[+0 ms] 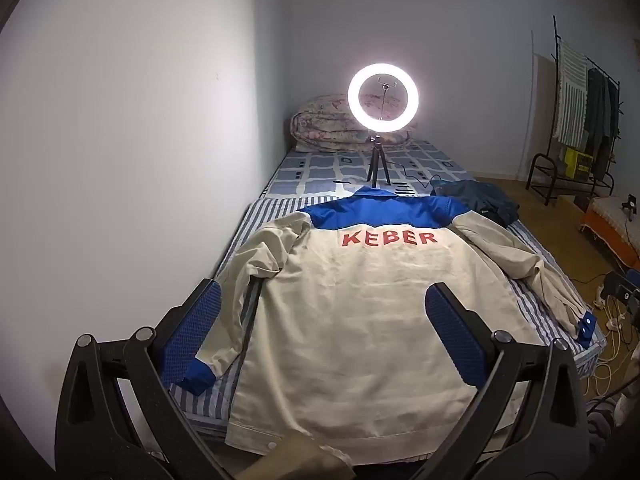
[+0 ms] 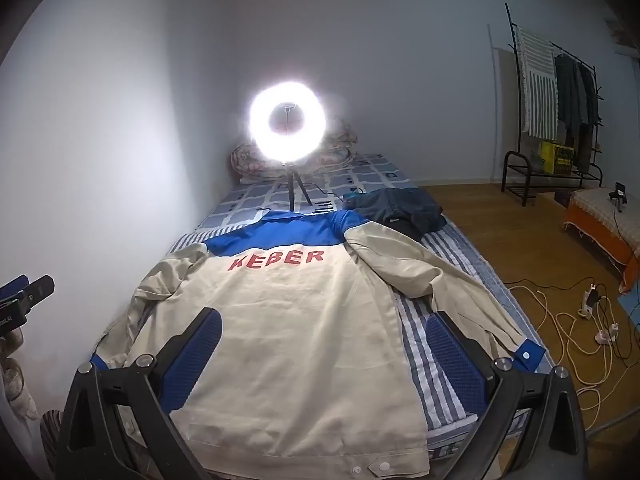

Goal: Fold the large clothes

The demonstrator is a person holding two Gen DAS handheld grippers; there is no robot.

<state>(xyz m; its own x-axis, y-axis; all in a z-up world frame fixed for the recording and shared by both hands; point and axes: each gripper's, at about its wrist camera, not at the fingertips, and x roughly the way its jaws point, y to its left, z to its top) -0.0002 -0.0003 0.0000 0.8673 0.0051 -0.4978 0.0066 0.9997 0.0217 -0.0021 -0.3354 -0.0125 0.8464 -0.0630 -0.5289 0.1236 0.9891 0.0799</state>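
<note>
A large beige jacket (image 1: 352, 320) (image 2: 280, 328) with a blue yoke and red letters lies back up on the striped bed, hem toward me. Its left sleeve (image 1: 240, 292) runs down the wall side to a blue cuff. Its right sleeve (image 2: 436, 280) stretches toward the bed's floor-side edge, ending in a blue cuff (image 2: 528, 354). My left gripper (image 1: 324, 332) hovers open above the jacket's lower half, nothing between its blue pads. My right gripper (image 2: 324, 356) also stands open over the hem's right part. The left gripper's tip (image 2: 24, 300) shows at the left edge of the right wrist view.
A lit ring light on a small tripod (image 1: 382, 120) (image 2: 288, 128) stands on the bed beyond the collar. A dark folded garment (image 1: 480, 200) (image 2: 400, 208) lies near it. A rolled quilt (image 1: 320, 124) sits at the head. Cables and power strips (image 2: 580, 320) litter the wooden floor; a clothes rack (image 2: 560, 120) stands far right.
</note>
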